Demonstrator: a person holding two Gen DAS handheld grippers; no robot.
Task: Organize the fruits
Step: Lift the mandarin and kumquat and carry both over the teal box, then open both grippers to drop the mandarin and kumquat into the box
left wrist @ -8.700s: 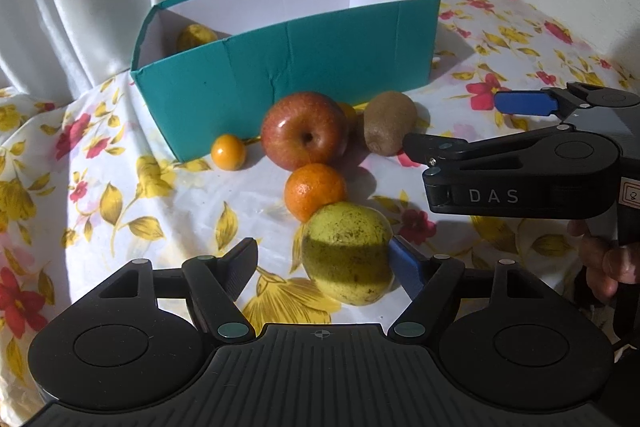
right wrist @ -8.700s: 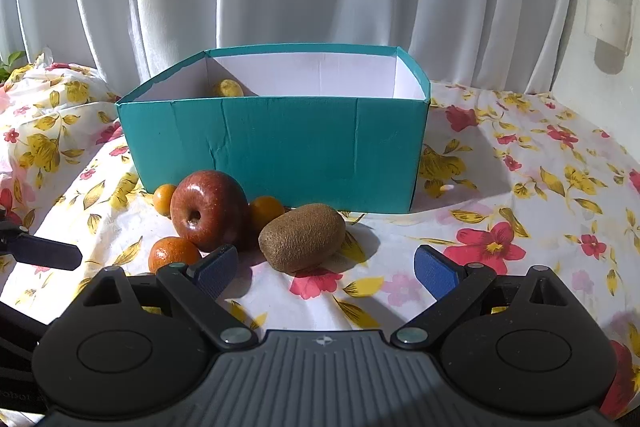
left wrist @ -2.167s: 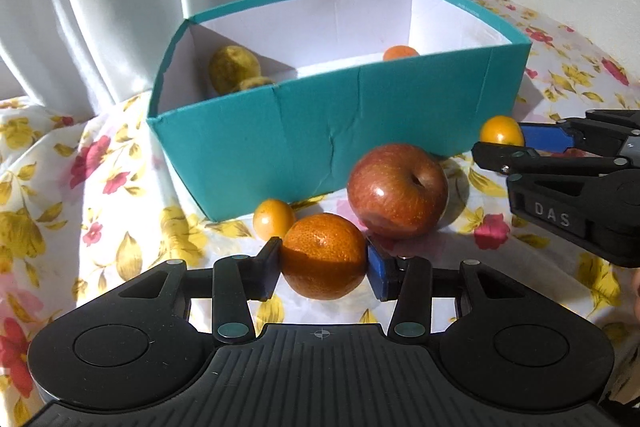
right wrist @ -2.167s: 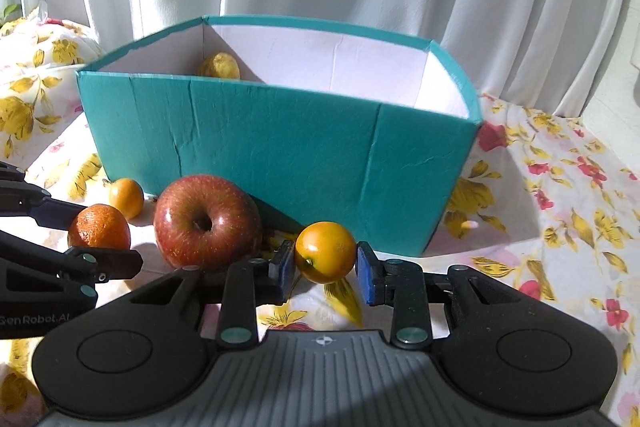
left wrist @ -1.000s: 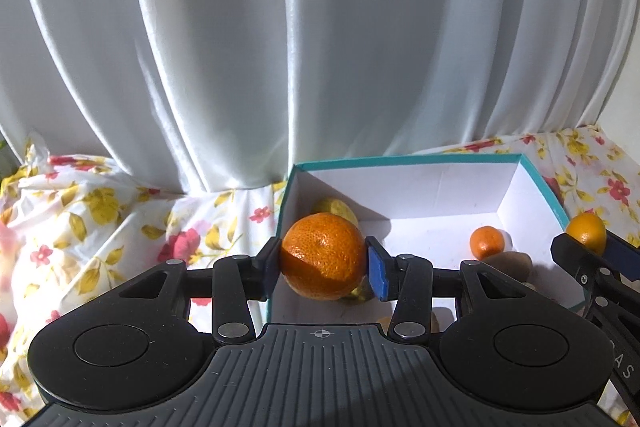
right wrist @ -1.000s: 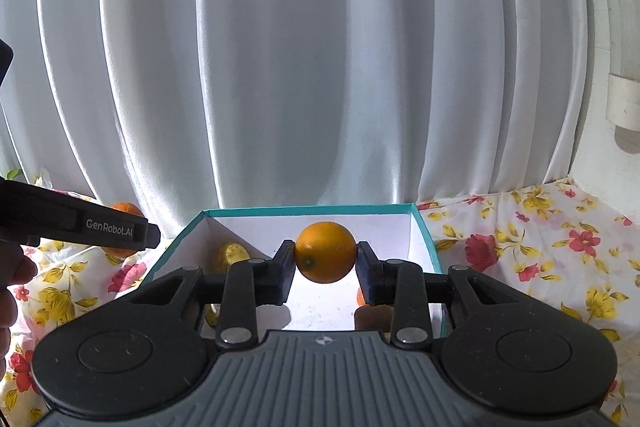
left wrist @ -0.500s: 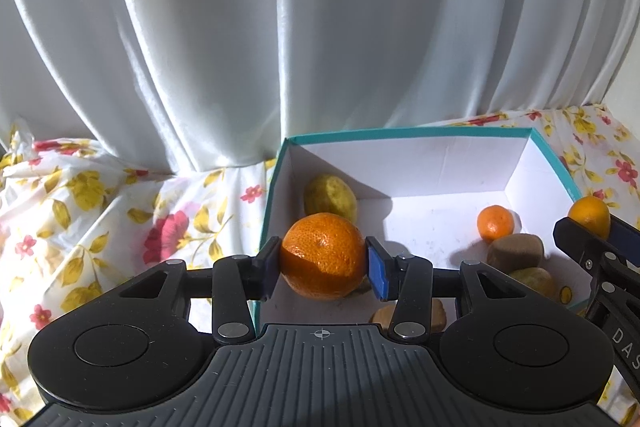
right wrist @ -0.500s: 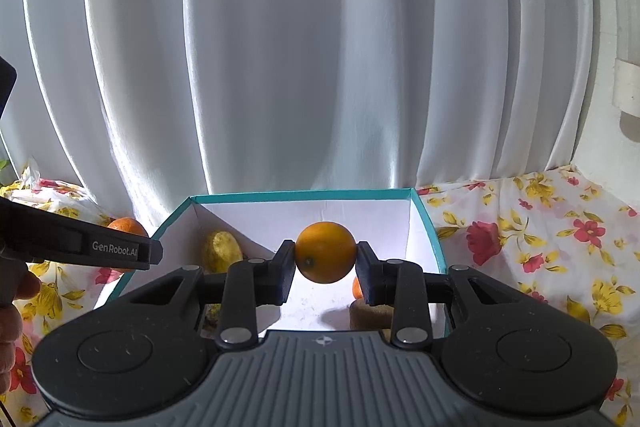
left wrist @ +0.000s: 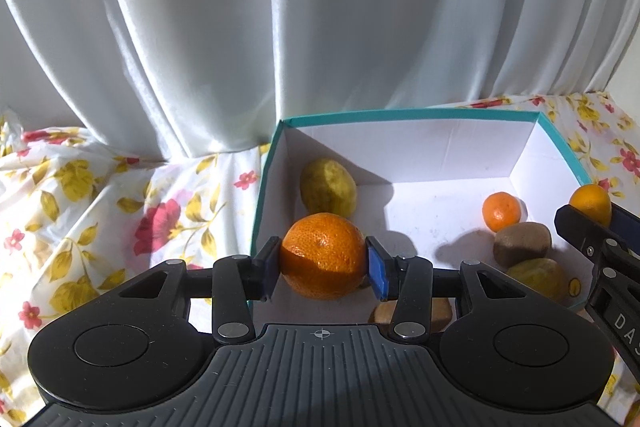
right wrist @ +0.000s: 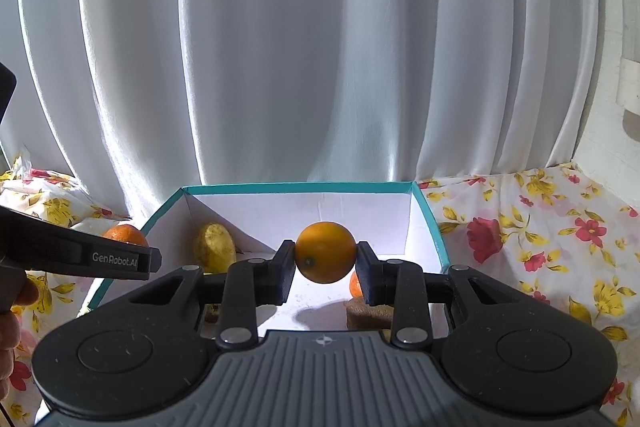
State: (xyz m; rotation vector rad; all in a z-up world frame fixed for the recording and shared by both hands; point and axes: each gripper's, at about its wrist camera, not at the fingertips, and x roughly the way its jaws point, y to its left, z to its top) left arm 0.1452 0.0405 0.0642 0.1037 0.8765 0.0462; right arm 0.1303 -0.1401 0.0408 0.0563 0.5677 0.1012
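Note:
My left gripper is shut on a mandarin, held over the left end of the teal box. My right gripper is shut on a small yellow-orange fruit, held over the same teal box; that fruit also shows at the right edge of the left wrist view. Inside the box lie a yellow-green pear, a small mandarin, a kiwi, a second yellow-green fruit and a brown fruit half hidden by my fingers.
White curtains hang right behind the box. A floral tablecloth covers the surface on both sides. The left gripper's black arm crosses the left of the right wrist view, with a hand at the edge.
Both grippers have come down a little over the box, and more of the box floor and its fruits shows. Both fruits stay gripped.

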